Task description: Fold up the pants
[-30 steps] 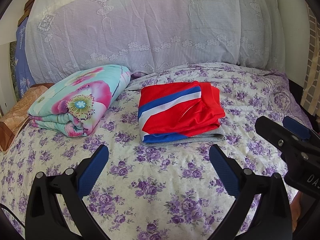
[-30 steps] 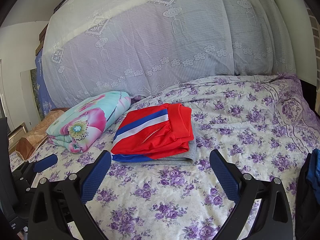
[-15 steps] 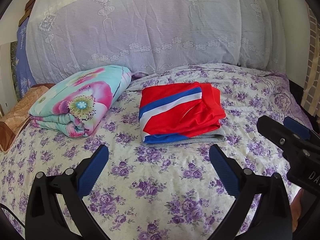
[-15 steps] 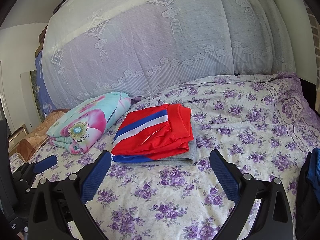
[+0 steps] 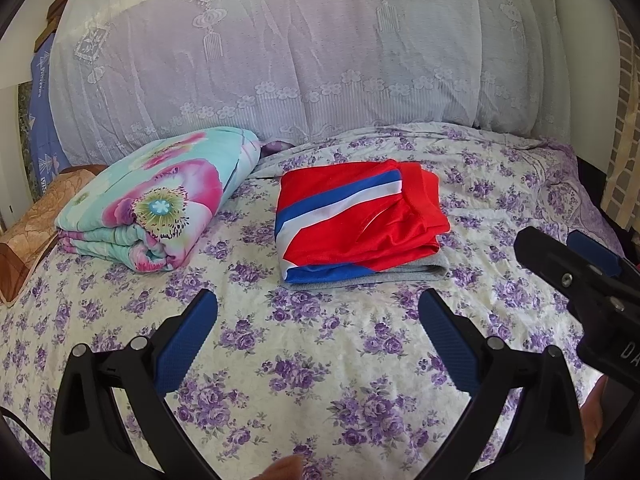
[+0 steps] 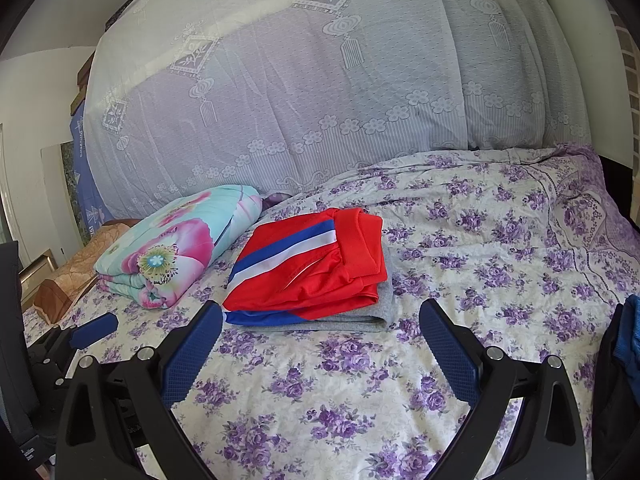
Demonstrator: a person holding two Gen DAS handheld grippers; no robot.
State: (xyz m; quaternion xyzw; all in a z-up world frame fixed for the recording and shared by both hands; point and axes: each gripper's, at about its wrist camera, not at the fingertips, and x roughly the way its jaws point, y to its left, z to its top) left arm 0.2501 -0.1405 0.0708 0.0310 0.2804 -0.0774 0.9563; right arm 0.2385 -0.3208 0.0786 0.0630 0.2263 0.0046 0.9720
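Red pants (image 5: 360,220) with a blue and white stripe lie folded in a flat stack on top of a folded grey garment (image 5: 400,272), in the middle of the flowered bed sheet (image 5: 320,360). They also show in the right wrist view (image 6: 308,272). My left gripper (image 5: 318,312) is open and empty, hovering short of the stack. My right gripper (image 6: 320,320) is open and empty, just in front of the stack; it also shows at the right edge of the left wrist view (image 5: 580,276).
A folded floral quilt (image 5: 152,200) lies left of the pants. A brown pillow (image 5: 28,232) sits at the far left. A lace-covered pile of bedding (image 5: 320,48) rises behind. Dark clothing (image 6: 620,360) hangs at the right bed edge.
Both grippers have drifted slightly; the pants stack sits a little lower in the left view. Nothing was gripped or released.
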